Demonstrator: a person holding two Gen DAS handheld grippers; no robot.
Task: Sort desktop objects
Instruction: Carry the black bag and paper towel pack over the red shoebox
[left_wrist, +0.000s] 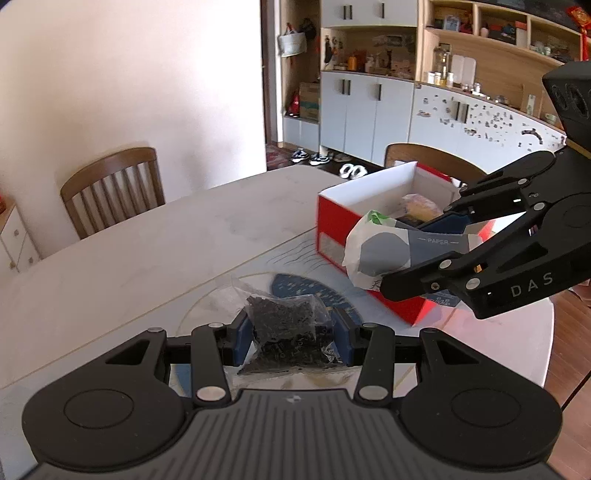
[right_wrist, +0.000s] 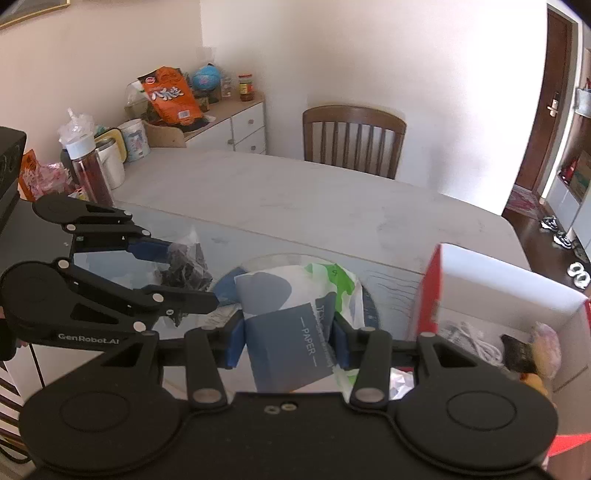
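My left gripper (left_wrist: 291, 341) is shut on a clear plastic bag of small black pieces (left_wrist: 290, 326), held above the table. In the right wrist view the same left gripper (right_wrist: 181, 275) sits at the left with that bag of black pieces (right_wrist: 184, 267). My right gripper (right_wrist: 288, 343) is shut on a soft tissue pack (right_wrist: 295, 321) printed in grey, white and green with the word PAPER. Seen from the left wrist, the right gripper (left_wrist: 417, 254) holds the tissue pack (left_wrist: 380, 253) in front of the red and white box (left_wrist: 373, 192).
The open red box (right_wrist: 436, 291) holds a white cable (right_wrist: 469, 341), a dark item and a wrapped snack (right_wrist: 543, 343). A round blue-patterned mat (left_wrist: 306, 291) lies under the grippers. Bottles, cups and bags (right_wrist: 96, 162) crowd the table's left end. Wooden chairs (left_wrist: 110, 188) stand around the table.
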